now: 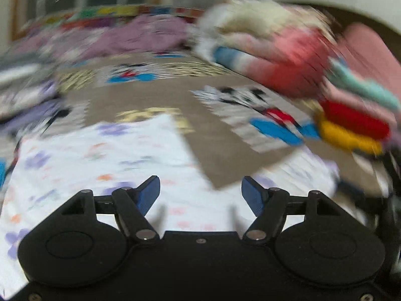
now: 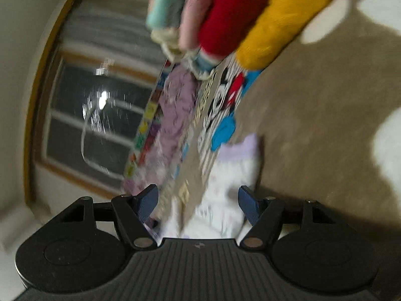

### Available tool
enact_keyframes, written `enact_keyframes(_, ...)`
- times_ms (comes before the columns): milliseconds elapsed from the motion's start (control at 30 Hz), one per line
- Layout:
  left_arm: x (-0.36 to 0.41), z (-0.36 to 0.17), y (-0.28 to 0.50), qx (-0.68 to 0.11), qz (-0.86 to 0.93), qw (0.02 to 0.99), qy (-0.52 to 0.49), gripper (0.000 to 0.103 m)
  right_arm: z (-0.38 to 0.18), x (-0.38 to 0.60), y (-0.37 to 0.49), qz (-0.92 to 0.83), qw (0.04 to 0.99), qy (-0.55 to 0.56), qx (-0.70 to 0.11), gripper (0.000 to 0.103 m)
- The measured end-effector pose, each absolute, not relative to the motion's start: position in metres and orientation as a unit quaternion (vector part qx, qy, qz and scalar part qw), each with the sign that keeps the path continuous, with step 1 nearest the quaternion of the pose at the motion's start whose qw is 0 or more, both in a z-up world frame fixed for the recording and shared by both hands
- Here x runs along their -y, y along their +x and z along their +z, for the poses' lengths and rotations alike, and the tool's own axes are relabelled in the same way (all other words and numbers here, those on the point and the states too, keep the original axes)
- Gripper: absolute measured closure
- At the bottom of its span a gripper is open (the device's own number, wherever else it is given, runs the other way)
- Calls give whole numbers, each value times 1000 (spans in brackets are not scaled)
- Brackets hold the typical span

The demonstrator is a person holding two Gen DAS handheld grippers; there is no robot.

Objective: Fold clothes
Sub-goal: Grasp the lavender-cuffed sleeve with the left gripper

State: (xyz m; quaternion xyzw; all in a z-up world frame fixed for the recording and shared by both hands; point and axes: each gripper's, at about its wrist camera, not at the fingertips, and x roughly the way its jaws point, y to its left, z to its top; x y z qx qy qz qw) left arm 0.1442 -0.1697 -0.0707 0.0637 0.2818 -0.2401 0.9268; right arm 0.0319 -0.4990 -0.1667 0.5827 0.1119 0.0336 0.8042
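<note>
A white garment with small purple and orange flowers point(image 1: 100, 155) lies spread on the brown cartoon-print bedsheet point(image 1: 155, 95). My left gripper point(image 1: 200, 183) hovers just over its near part, open, blue pads wide apart and nothing between them. In the right wrist view the picture is rolled sideways. There my right gripper point(image 2: 198, 190) is also open, and the same white garment point(image 2: 233, 173), with a lilac edge, lies on the sheet beyond its fingers without either pad pressing on it. Both views are blurred by motion.
A stack of folded clothes point(image 1: 288, 57) in cream, pink, red, teal and yellow sits at the right of the bed, and shows at the top of the right wrist view point(image 2: 225, 20). Crumpled purple clothes point(image 1: 140, 35) lie along the far edge. A dark window point(image 2: 92, 115) is behind.
</note>
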Motion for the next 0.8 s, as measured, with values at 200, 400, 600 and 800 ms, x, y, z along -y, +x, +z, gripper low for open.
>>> enact_keyframes(200, 253, -92, 107, -250, -293, 897, 217, 32, -175, 535, 24, 7, 777, 624, -80, 32)
enact_keyframes(400, 313, -110, 86, -215, -305, 872, 315, 32, -183, 548, 24, 4, 758, 649, -63, 32)
enact_keyframes(600, 356, -127, 81, -177, -295, 851, 396, 32, -186, 562, 14, -12, 739, 673, -23, 28)
enact_keyframes(800, 389, -147, 88, -151, -269, 827, 470, 34, -196, 572, 13, -16, 717, 697, -5, 27)
